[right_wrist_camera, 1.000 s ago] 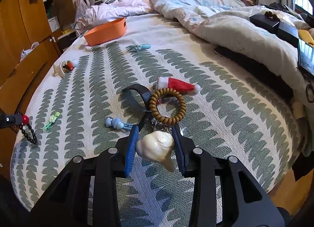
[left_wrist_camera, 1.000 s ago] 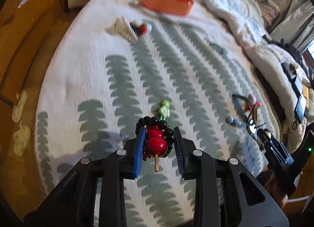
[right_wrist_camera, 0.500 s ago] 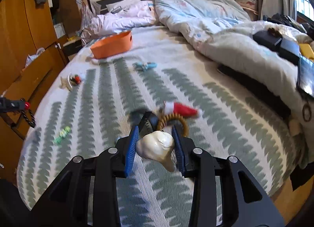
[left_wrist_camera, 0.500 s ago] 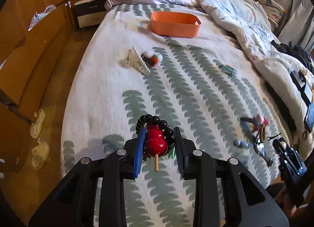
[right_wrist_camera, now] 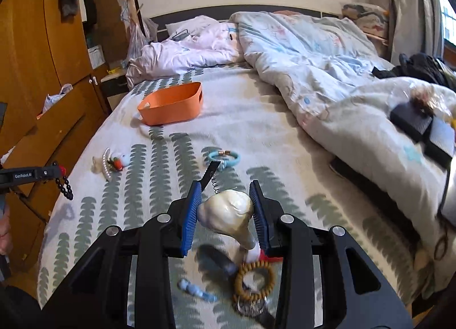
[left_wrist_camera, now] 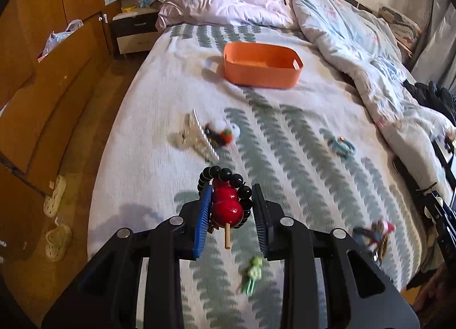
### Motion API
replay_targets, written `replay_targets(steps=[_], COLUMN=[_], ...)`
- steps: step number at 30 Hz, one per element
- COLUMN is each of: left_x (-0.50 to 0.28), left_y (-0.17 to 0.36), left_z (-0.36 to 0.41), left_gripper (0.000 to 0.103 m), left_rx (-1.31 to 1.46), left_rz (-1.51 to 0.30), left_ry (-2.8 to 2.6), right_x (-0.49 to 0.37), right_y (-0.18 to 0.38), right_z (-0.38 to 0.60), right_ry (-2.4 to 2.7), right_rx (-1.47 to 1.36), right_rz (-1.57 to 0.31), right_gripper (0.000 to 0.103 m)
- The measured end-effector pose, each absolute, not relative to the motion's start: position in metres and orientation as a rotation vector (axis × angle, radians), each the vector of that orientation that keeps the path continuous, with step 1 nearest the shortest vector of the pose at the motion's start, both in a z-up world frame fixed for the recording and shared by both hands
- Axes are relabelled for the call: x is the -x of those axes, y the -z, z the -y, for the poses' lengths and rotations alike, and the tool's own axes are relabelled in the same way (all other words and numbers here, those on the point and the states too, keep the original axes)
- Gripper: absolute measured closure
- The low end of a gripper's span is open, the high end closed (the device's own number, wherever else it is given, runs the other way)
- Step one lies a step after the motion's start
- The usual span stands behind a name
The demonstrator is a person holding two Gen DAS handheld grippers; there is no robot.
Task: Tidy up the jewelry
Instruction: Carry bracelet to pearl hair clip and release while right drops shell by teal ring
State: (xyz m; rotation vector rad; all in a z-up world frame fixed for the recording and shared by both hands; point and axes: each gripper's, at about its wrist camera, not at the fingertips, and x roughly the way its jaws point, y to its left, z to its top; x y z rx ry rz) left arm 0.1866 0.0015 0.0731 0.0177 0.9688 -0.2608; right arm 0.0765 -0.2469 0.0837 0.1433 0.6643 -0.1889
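We hold two pieces above a bed (left_wrist_camera: 159,118) spread with a white cover patterned in green. Our left hand-held gripper (left_wrist_camera: 231,209) is clamped on a red bead charm (left_wrist_camera: 226,207) skewered on a small wooden stick, with a black bead bracelet (left_wrist_camera: 225,175) looped around it and arching just past the blue pads. Our right hand-held gripper (right_wrist_camera: 225,209) is clenched on a cream, shell-like pendant (right_wrist_camera: 228,209) that fills the gap between its pads, a black strap and a coiled wire poking up behind it.

The orange bin (left_wrist_camera: 262,65) sits farther up the bed, well ahead of both grippers and near the rumpled duvet (right_wrist_camera: 313,58). Between it and the left gripper lies a pearl hair clip with a fluffy white charm (left_wrist_camera: 208,138); a teal bracelet (right_wrist_camera: 223,156) lies beyond the right gripper's tips. A small green charm (left_wrist_camera: 253,267) rests on the cover beneath the left gripper. Beneath the right gripper lie a brown coil bracelet (right_wrist_camera: 255,279), a pale blue bead piece (right_wrist_camera: 193,289) and a red scrap, blurred. In the right wrist view, the left gripper enters at the far left edge, its black beads dangling.
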Motion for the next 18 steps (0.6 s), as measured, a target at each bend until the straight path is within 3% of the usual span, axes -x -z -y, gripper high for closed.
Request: replay_targets(steps=[18], left_x=[-0.262], left_y=[-0.039], left_z=[0.007], left_gripper=[0.074], left_rx=[-0.022], left_rz=[-0.982], left_ry=[0.197], right_x=[-0.206], right_y=[-0.049], right_z=[0.271], right_ry=[0.179], right_rx=[-0.12], right_rz=[-0.776], right_gripper=[0.067])
